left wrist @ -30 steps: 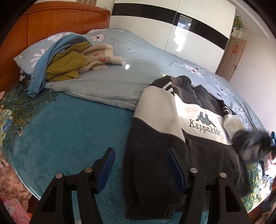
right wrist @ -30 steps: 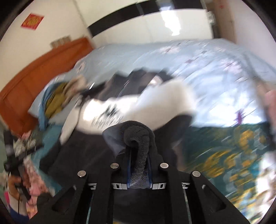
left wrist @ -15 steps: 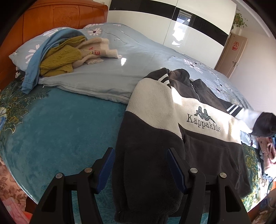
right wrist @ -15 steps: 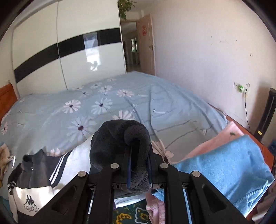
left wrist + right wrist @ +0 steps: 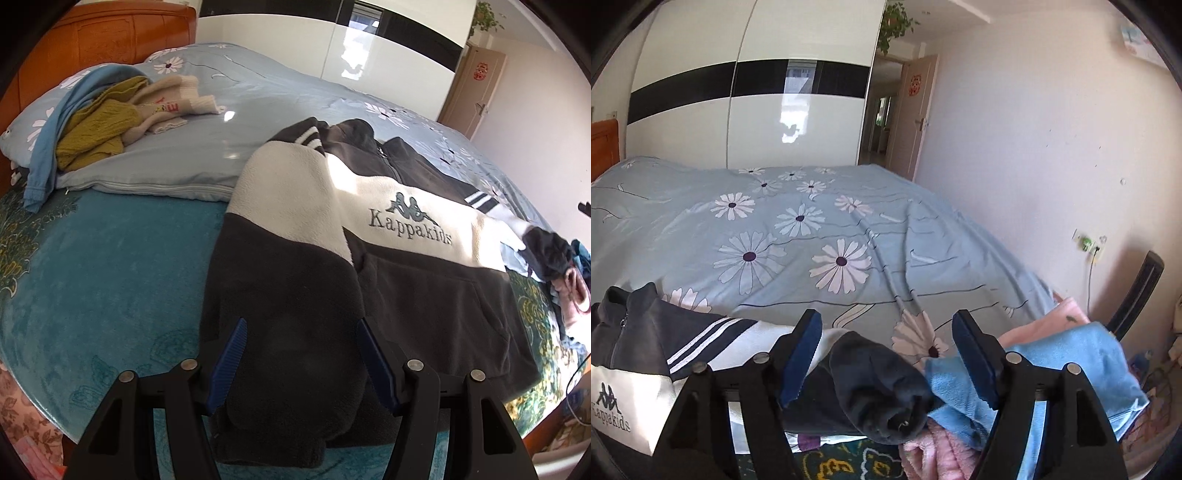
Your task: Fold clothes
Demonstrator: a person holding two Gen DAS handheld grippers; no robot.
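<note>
right gripper (image 5: 884,354) is opening, letting the cuff (image 5: 882,395) go; should be clearing it before folding the jacket (image 5: 362,258).

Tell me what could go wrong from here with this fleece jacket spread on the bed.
1. The right tongs are opening, and the dark cuff sits bunched between them, resting against the blue and pink clothes. It may drag those along on the next fold.
2. The left tongs hang open over the left sleeve, which is laid across the jacket. A deep pinch could catch both layers.
</note>
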